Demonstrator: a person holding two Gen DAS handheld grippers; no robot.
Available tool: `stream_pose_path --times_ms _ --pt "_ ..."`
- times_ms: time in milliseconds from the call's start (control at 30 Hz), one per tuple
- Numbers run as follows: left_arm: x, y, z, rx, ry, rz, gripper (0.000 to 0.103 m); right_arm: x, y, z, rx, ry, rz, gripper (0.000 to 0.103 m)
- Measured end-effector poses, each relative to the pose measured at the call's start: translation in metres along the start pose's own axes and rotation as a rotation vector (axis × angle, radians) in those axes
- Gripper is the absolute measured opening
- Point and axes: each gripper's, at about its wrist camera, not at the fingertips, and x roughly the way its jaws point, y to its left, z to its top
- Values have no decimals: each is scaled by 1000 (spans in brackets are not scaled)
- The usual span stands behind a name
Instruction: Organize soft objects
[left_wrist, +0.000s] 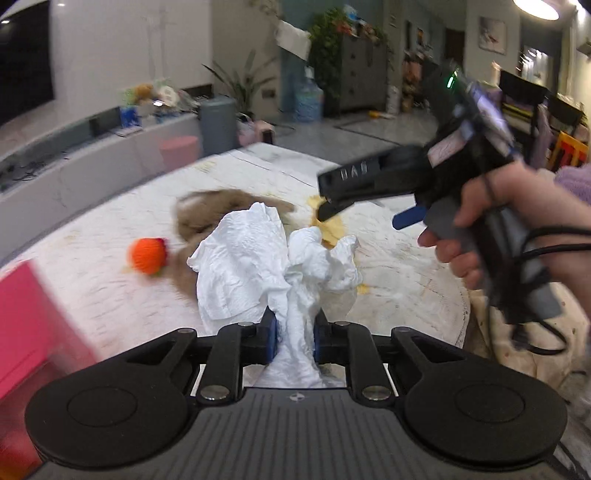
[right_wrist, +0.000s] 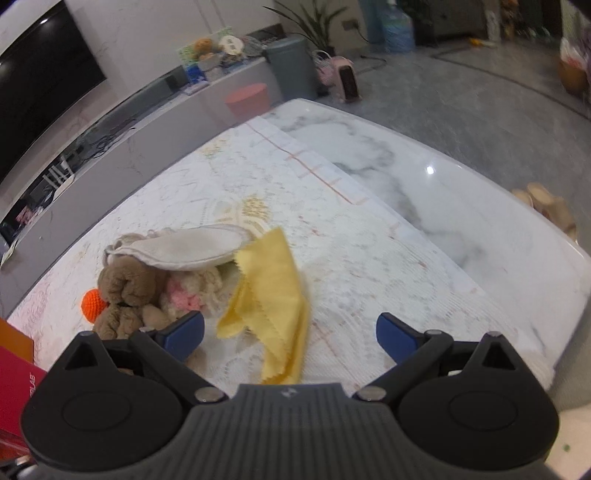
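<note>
Left gripper (left_wrist: 294, 334) is clamped on a crumpled white paper towel (left_wrist: 258, 266), which billows upward toward 12 o'clock from the blue pads. Right gripper (right_wrist: 290, 334) is spread wide, nothing held; a folded yellow cloth (right_wrist: 271, 291) with pinked edges lies between its fingers on the lace tablecloth (right_wrist: 369, 258). At 10 o'clock from it, a brown plush toy (right_wrist: 127, 291), a beige pouch (right_wrist: 184, 249) and an orange knitted ball (right_wrist: 92, 302) are noted.

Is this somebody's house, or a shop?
Most likely a home living room: a big black television on the wall, a leafy potted plant on the floor, and a marble-topped table holding soft toys.
</note>
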Motion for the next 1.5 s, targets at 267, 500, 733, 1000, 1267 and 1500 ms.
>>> stream_pose_path --times_ms 267,500,733,1000,1267,1500 --pt "-61 32 -25 -97 -84 123 20 22 21 -10 -118 -49 -106 91" --pt "-83 55 -29 -165 -193 167 20 36 42 -20 -244 -35 -157 91" --pt "-97 54 -38 -191 -270 160 21 40 52 -21 -277 -48 -212 63" --pt "-95 66 -36 -244 -249 188 21 44 37 -20 -234 -19 -246 14" --pt "-103 80 -37 -341 -274 226 21 27 36 -13 -212 -72 -253 0" --pt "-114 83 -36 -359 -299 253 21 -3 39 -5 -187 -156 -216 0"
